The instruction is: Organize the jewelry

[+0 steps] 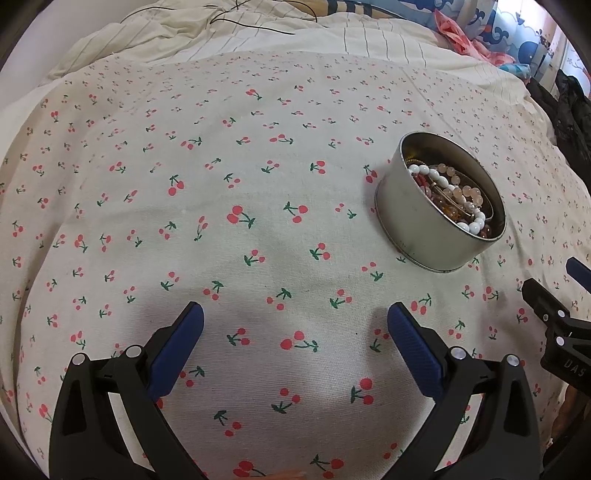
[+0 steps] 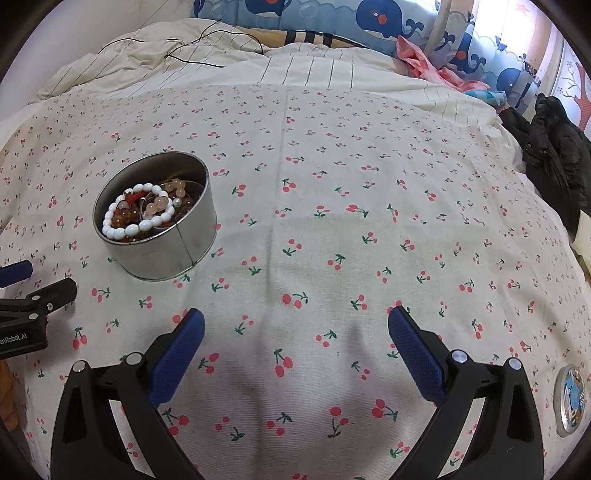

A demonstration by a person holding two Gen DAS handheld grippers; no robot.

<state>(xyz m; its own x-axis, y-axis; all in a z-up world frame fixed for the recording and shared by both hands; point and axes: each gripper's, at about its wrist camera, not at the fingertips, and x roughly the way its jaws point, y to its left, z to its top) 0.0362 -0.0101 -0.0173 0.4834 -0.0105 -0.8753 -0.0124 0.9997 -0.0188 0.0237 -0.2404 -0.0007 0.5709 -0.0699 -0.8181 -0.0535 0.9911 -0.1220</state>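
Observation:
A round silver tin (image 1: 424,236) stands open on the cherry-print cloth, to the right in the left wrist view and to the left in the right wrist view (image 2: 184,243). It holds several bead bracelets, with a white bead bracelet (image 2: 138,218) on top, also visible in the left wrist view (image 1: 458,199). My left gripper (image 1: 295,317) is open and empty, near and left of the tin. My right gripper (image 2: 295,321) is open and empty, near and right of the tin. Each gripper's tip shows at the edge of the other's view.
The tin's round lid (image 2: 570,400) lies on the cloth at my far right. A black jacket (image 2: 554,155) lies at the right edge of the bed. Striped bedding, a thin black cable (image 2: 192,48) and whale-print pillows (image 2: 376,18) lie beyond the cloth.

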